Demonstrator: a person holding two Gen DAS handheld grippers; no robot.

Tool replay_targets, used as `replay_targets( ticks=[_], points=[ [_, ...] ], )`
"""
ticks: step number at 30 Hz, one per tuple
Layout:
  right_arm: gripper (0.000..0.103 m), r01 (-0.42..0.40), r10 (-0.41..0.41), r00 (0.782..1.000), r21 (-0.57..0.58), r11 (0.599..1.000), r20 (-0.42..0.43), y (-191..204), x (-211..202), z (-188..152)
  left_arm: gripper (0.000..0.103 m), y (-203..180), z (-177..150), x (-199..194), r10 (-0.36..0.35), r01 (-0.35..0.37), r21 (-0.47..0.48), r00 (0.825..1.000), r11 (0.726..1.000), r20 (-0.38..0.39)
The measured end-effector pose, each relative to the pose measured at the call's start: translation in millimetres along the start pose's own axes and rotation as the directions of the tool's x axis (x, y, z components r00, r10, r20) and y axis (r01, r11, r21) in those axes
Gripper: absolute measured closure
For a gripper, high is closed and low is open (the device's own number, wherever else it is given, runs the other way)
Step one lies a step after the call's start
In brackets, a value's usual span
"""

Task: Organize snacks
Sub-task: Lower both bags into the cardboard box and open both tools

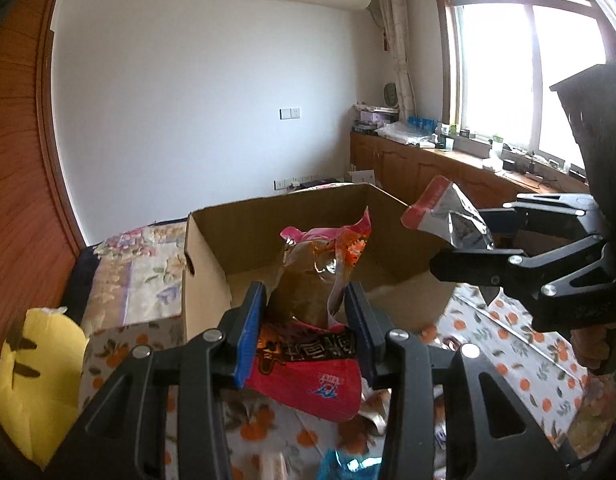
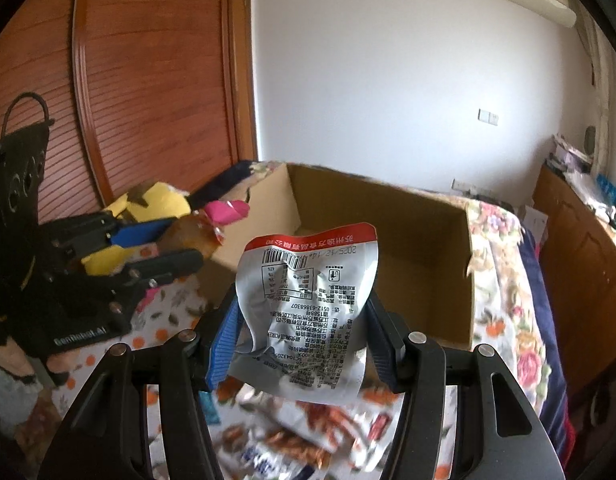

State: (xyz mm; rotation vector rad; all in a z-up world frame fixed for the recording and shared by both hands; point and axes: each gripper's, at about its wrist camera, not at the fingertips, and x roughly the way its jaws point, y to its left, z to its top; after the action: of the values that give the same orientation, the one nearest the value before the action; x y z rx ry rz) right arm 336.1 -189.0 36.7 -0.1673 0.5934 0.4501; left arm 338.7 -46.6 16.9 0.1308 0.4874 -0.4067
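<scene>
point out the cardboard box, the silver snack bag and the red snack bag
cardboard box (image 2: pixel 424 264): right wrist view, on its inner right wall
silver snack bag (image 2: pixel 308 312): right wrist view, on the printed back panel
red snack bag (image 1: pixel 312 384): left wrist view, on the red lower part
</scene>
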Motion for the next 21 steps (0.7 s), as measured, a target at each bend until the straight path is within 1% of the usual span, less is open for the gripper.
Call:
replay_targets(
  ticks=[4, 9, 15, 21],
  points=[
    [0.045, 0.008, -0.008, 1.000, -0.010, 1.000, -0.007, -7, 16, 13, 0.063, 6, 11, 16, 0.003, -0.003, 0.004, 1.000, 1.000, 0.014],
    [0.045, 0.018, -0.019, 1.000, -0.028, 0.999, -0.019, -15, 37, 21, 0.063, 19, 23, 33, 0.002, -0.002, -0.019, 1.000, 1.000, 0.023],
    [0.045, 0.020, -0.021, 0.999, -0.018, 1.000, -0.039, -26, 71, 28, 0.063, 35, 26, 62, 0.001, -0.002, -0.058, 1.000, 0.998, -0.013],
    [0.045, 0.041, -0.041, 0.997, -0.003, 0.999, -0.069, -36, 97, 23, 0.062, 38, 22, 80, -0.002, -0.001, -0.067, 0.999, 0.998, -0.039]
  ],
)
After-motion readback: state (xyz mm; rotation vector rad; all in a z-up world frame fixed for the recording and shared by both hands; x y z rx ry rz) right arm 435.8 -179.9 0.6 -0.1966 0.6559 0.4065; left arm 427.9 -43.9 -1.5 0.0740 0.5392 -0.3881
